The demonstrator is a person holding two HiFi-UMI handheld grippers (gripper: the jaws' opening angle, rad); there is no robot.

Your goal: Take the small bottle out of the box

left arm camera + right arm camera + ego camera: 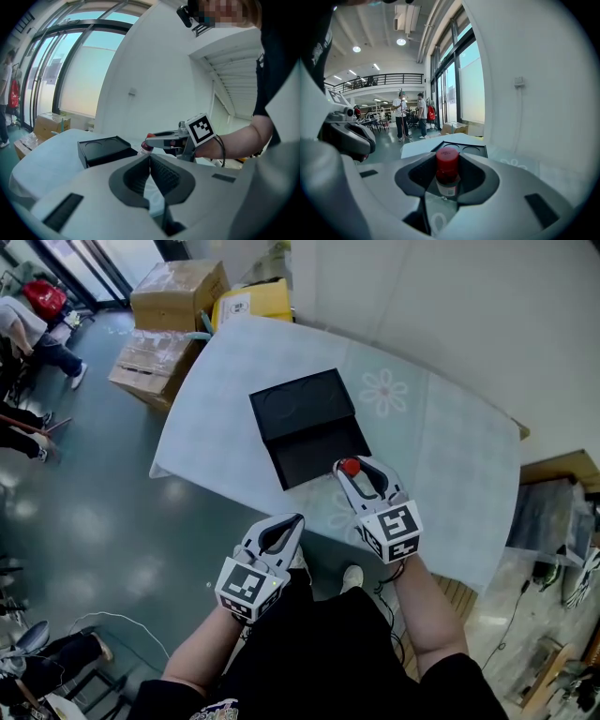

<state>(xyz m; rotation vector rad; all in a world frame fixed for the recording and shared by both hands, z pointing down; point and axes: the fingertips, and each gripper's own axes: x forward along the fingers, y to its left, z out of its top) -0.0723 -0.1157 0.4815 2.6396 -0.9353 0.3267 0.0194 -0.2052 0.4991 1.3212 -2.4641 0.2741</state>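
A small bottle with a red cap (351, 467) is held upright in my right gripper (356, 471), which is shut on it just past the near right corner of the open black box (307, 426). In the right gripper view the bottle (447, 169) stands between the jaws, lifted above the cloth, with the box (461, 149) behind it. My left gripper (296, 520) hangs off the table's front edge, shut with nothing in it. The left gripper view shows its jaws pressed together, and beyond them the box (102, 149) and the bottle (146, 147).
The table (450, 456) wears a pale cloth with flower prints. Cardboard boxes (173, 296) and a yellow box (253, 302) sit on the floor behind its far left. People (28, 324) are at the left. A white wall stands behind.
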